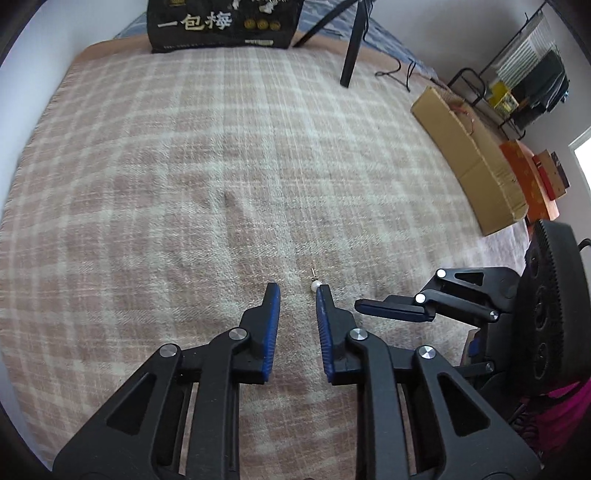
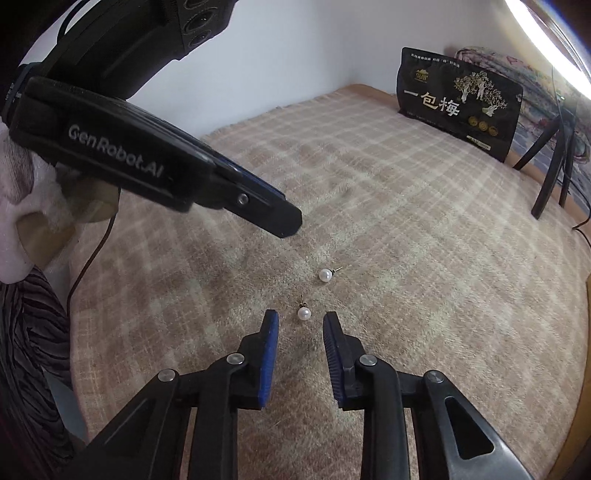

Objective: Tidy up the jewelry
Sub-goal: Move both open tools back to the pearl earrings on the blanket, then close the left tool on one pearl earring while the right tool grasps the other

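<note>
Two white pearl stud earrings lie on the pink plaid blanket (image 2: 406, 221). In the right wrist view the near earring (image 2: 304, 313) lies just ahead of my open right gripper (image 2: 300, 319), between its fingertips. The far earring (image 2: 325, 275) lies a little beyond it, post pointing right. In the left wrist view my open left gripper (image 1: 297, 291) hovers low over the blanket (image 1: 184, 184), and one earring (image 1: 314, 283) shows at the tip of its right finger, partly hidden. The right gripper's fingers (image 1: 395, 308) show at the right of that view. Both grippers are empty.
A black snack bag with gold print (image 2: 461, 103) stands at the far end of the bed, also in the left wrist view (image 1: 221, 26). Black tripod legs (image 1: 351, 55) stand near it. A cardboard box (image 1: 469, 155) and orange boxes (image 1: 528, 177) lie along the bed's right edge.
</note>
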{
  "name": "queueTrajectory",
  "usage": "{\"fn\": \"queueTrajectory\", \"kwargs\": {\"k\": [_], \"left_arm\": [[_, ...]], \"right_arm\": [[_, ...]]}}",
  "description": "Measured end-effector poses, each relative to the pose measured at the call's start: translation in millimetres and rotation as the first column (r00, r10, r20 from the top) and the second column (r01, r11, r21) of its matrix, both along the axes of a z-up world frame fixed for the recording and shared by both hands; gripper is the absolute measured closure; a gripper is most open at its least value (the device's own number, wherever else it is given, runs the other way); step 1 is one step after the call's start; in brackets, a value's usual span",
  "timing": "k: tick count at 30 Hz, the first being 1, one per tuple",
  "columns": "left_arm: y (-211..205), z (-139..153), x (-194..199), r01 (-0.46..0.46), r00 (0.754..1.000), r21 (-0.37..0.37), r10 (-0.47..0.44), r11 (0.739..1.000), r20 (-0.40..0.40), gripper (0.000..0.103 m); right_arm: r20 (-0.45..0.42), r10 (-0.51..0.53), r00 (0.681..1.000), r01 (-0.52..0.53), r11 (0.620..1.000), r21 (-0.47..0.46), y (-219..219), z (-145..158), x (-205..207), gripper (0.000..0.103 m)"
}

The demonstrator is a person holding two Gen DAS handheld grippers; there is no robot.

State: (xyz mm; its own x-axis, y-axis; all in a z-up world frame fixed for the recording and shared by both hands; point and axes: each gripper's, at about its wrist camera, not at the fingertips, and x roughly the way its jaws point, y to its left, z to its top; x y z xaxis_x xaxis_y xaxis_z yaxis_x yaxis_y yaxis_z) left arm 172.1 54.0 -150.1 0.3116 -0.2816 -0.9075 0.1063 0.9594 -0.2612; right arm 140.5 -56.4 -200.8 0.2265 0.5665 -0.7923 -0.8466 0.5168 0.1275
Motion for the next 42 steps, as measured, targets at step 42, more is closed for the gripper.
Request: {"fn": "queueTrajectory", "kwargs": {"k": [42], "left_arm": [[-32.5, -38.7, 16.6, 0.227, 0.973, 0.108, -0.229, 0.968, 0.006, 0.094]], "right_arm": [[-0.017, -0.017, 1.000, 0.017, 0.999, 0.045, -2.1, -15.5, 5.4, 0.085]]}}
